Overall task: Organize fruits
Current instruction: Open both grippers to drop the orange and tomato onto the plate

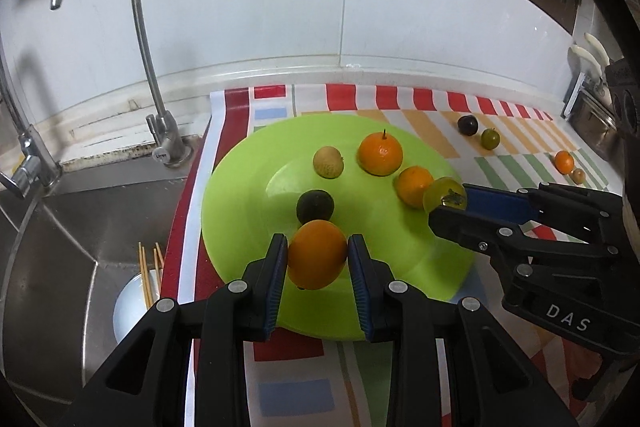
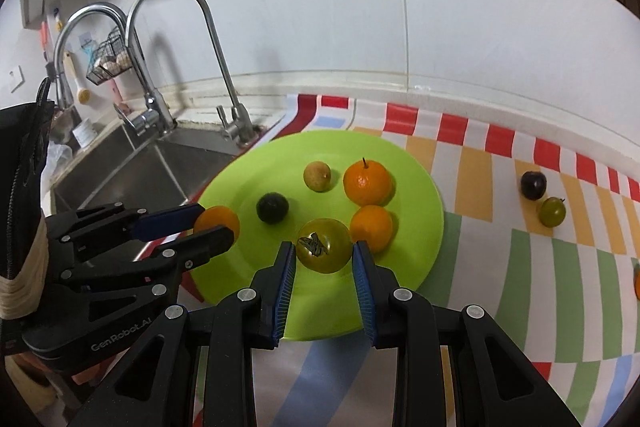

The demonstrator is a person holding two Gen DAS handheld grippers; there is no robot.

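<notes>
My left gripper [image 1: 318, 241] is shut on an orange [image 1: 316, 263], held just over the near edge of the green plate [image 1: 240, 195]. My right gripper [image 2: 324, 247] is shut on a green tomato [image 2: 320, 261] above the plate [image 2: 416, 183], beside a small orange [image 2: 372, 227]. Also on the plate lie a dark fruit [image 1: 315, 206], a pale round fruit [image 1: 328, 162] and a stemmed tangerine [image 1: 380, 153]. On the striped cloth to the right sit a dark plum [image 2: 533, 185], a green fruit [image 2: 552, 211], a small orange [image 1: 564, 162] and a small brown fruit [image 1: 578, 176].
A steel sink [image 1: 80, 227] with two faucets [image 1: 160, 131] lies left of the cloth. In it stands a white bowl [image 1: 128, 307] with chopsticks. The white tiled wall [image 1: 280, 7] runs behind the counter. A metal rack [image 1: 592, 107] stands at the far right.
</notes>
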